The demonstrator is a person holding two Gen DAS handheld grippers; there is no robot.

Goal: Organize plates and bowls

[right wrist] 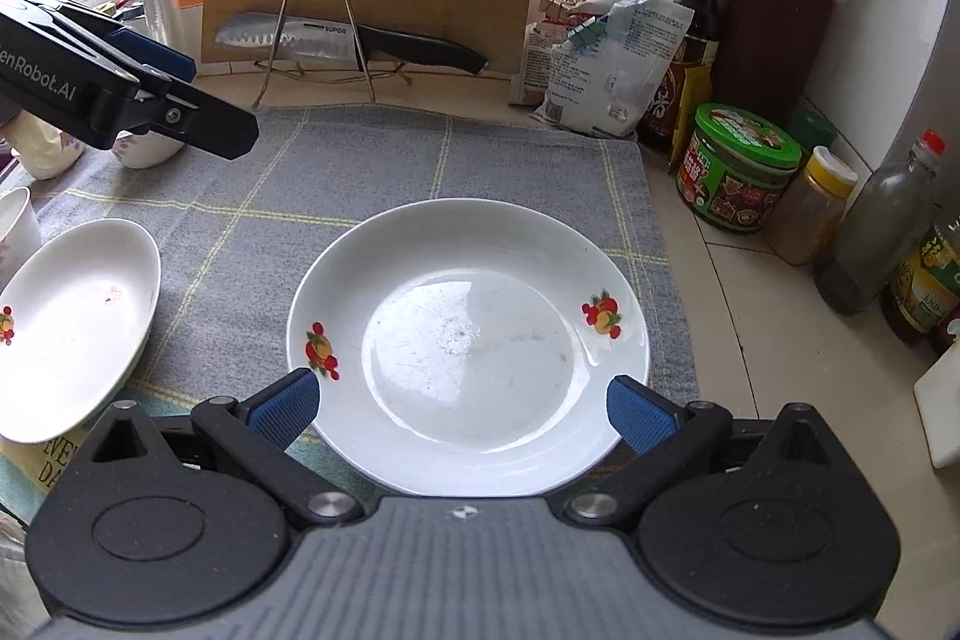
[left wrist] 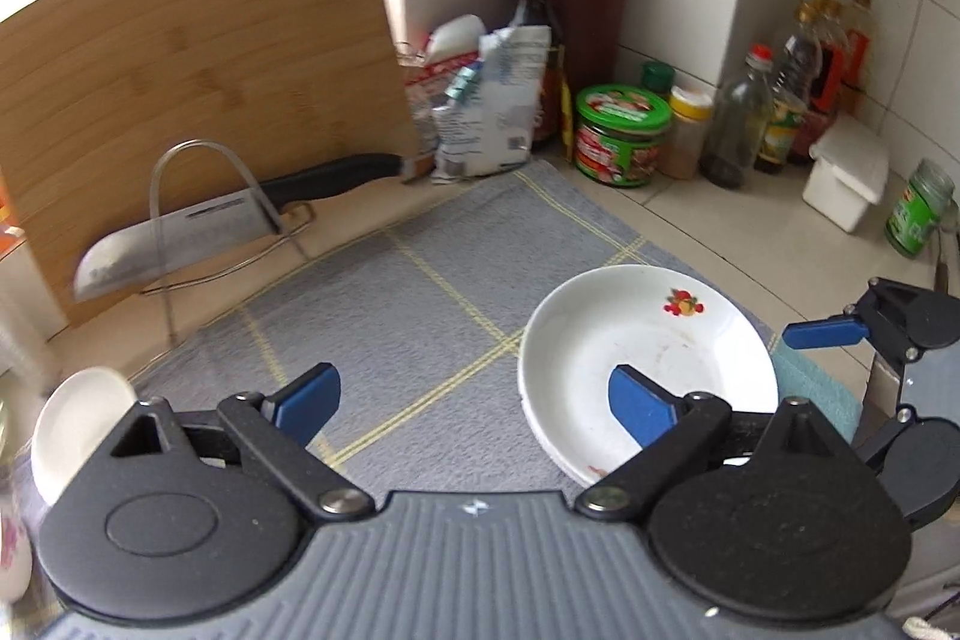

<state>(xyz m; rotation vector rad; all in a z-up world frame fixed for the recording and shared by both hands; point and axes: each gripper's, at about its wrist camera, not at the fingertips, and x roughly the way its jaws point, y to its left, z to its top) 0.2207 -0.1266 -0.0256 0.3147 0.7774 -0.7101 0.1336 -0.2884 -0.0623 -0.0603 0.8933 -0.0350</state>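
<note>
Right wrist view: right claw point(right wrist: 462, 409) jaws apart, empty, plate point(right wrist: 468, 340) just ahead between fingertips on cloth point(right wrist: 360, 172). Left claw point(left wrist: 474, 400) jaws apart, empty; second plate point(right wrist: 72, 322) left.

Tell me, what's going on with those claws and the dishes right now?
Left claw open, empty. Right claw open, empty over plate on cloth. Second plate at left. Nothing in the way.

The left hand-held gripper point(left wrist: 474, 403) points steeply down with its blue pads point(left wrist: 303, 403) spread wide and nothing between them. The right hand-held gripper point(right wrist: 462, 409) also tilts down, its pads point(right wrist: 639, 415) wide apart at the lower frame edge, gripping nothing.
</note>
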